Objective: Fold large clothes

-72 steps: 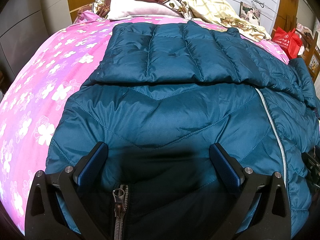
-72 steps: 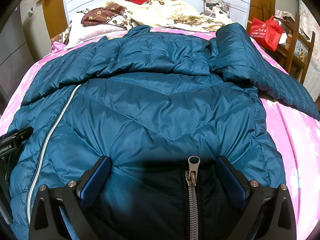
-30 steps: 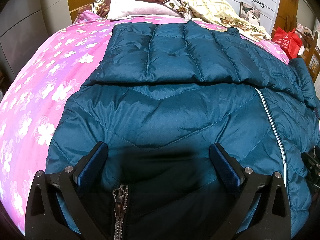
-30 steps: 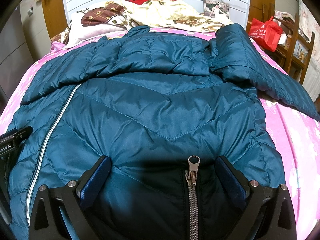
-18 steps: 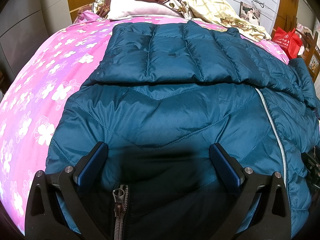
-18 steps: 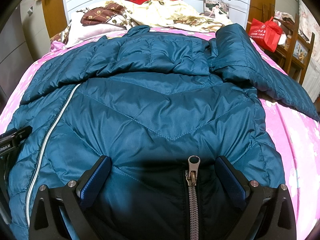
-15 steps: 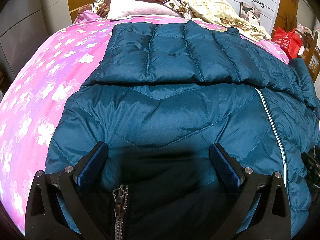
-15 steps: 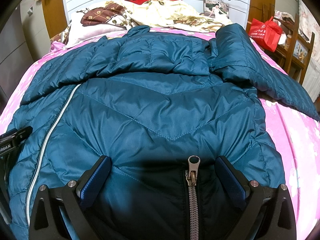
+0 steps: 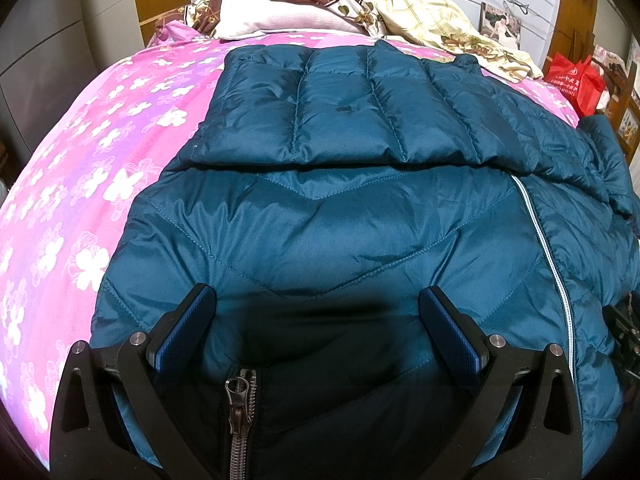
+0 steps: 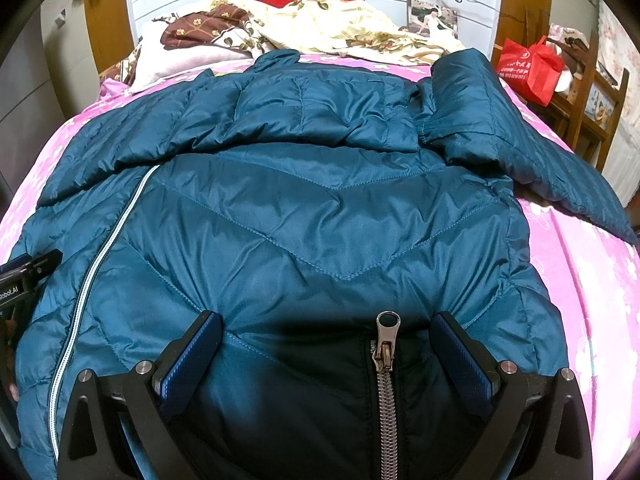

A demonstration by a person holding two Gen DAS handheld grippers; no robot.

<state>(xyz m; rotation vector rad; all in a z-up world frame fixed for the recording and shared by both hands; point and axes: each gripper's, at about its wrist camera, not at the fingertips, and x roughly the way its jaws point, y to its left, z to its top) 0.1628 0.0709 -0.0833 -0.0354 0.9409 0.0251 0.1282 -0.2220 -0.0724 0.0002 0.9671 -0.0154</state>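
Observation:
A large teal puffer jacket (image 9: 340, 216) lies spread front-up on a pink floral bed (image 9: 80, 160); it also fills the right wrist view (image 10: 320, 216). Its left sleeve (image 9: 340, 112) is folded across the chest. Its right sleeve (image 10: 500, 136) lies out toward the bed's right side. My left gripper (image 9: 316, 312) is open, low over the jacket's hem, with a pocket zipper pull (image 9: 238, 396) between its fingers. My right gripper (image 10: 326, 332) is open over the hem's other side, with a zipper pull (image 10: 386, 336) between its fingers.
Pillows and a crumpled quilt (image 10: 320, 28) are piled at the headboard. A red bag (image 10: 528, 68) sits on wooden furniture to the right of the bed. A grey wardrobe (image 9: 48, 40) stands on the left. The left gripper's body (image 10: 20, 280) shows at the right wrist view's left edge.

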